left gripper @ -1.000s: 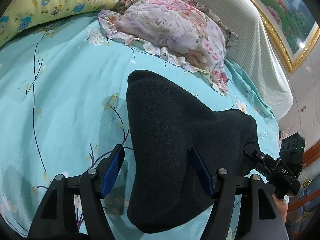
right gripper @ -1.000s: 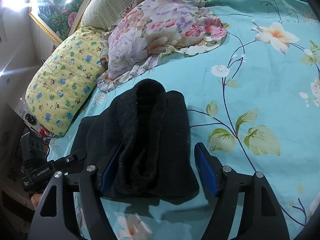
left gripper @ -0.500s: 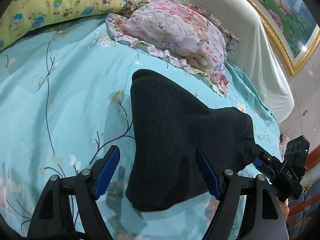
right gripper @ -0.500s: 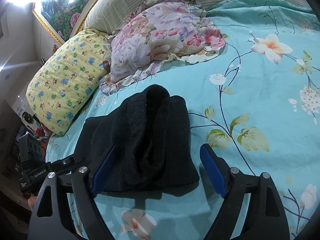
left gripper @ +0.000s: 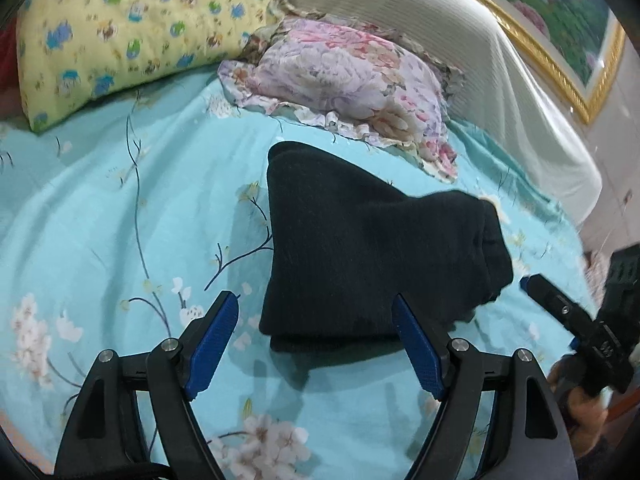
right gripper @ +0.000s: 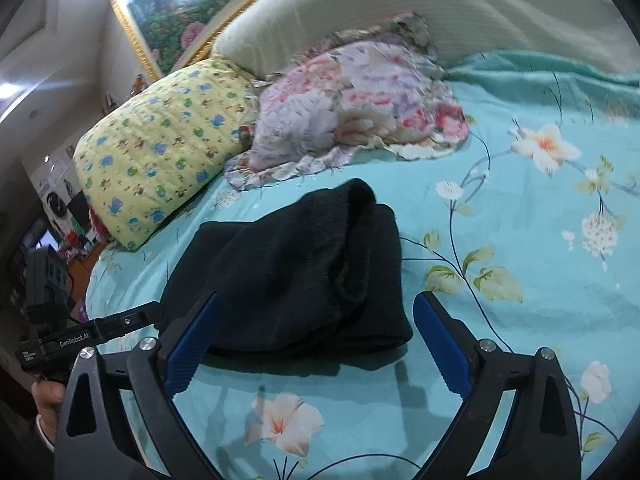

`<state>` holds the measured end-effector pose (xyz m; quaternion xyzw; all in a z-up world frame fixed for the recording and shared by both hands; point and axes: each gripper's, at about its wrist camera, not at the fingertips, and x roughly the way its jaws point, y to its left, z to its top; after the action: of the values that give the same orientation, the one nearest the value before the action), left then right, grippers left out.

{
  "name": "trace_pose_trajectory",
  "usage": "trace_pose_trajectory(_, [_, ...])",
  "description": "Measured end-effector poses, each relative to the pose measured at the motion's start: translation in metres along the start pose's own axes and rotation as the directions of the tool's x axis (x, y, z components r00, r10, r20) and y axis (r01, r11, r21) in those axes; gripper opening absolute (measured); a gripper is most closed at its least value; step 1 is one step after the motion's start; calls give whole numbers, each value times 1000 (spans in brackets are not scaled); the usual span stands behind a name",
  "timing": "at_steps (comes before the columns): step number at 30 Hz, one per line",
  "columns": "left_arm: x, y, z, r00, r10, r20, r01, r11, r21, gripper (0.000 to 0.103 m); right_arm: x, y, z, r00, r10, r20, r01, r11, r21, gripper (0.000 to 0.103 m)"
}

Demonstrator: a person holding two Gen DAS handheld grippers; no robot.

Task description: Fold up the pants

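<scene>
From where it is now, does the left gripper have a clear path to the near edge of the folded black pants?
Probably yes. The left gripper is open and empty, with the near edge of the folded black pants lying right ahead of its fingertips on the bedsheet. Nothing sits between them; the right gripper is off to the side.

The left gripper point(left gripper: 316, 340) hovers with its blue-padded fingers point(left gripper: 212, 340) spread wide, gripping nothing. The right gripper point(right gripper: 316, 344) does likewise, its fingers point(right gripper: 438, 344) parted and empty.
</scene>
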<state>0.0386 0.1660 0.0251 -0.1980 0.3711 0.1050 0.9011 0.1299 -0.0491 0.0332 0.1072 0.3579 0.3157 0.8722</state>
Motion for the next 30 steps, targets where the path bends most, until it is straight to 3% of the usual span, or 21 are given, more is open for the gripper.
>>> trace_pose_trajectory(8, [-9, -13, -20, 998, 59, 3, -60, 997, 55, 81, -7, 28, -14, 1000, -11, 8, 12, 991, -136, 101])
trace_pose_trajectory(21, [-7, -16, -36, 993, 115, -2, -114, 991, 67, 82, -7, 41, -34, 1000, -2, 20, 5, 984, -176, 102])
trace_pose_trajectory(30, [-6, -22, -41, 981, 193, 35, -196, 974, 110, 85, -1, 46, -44, 1000, -24, 5, 25, 975, -221, 102])
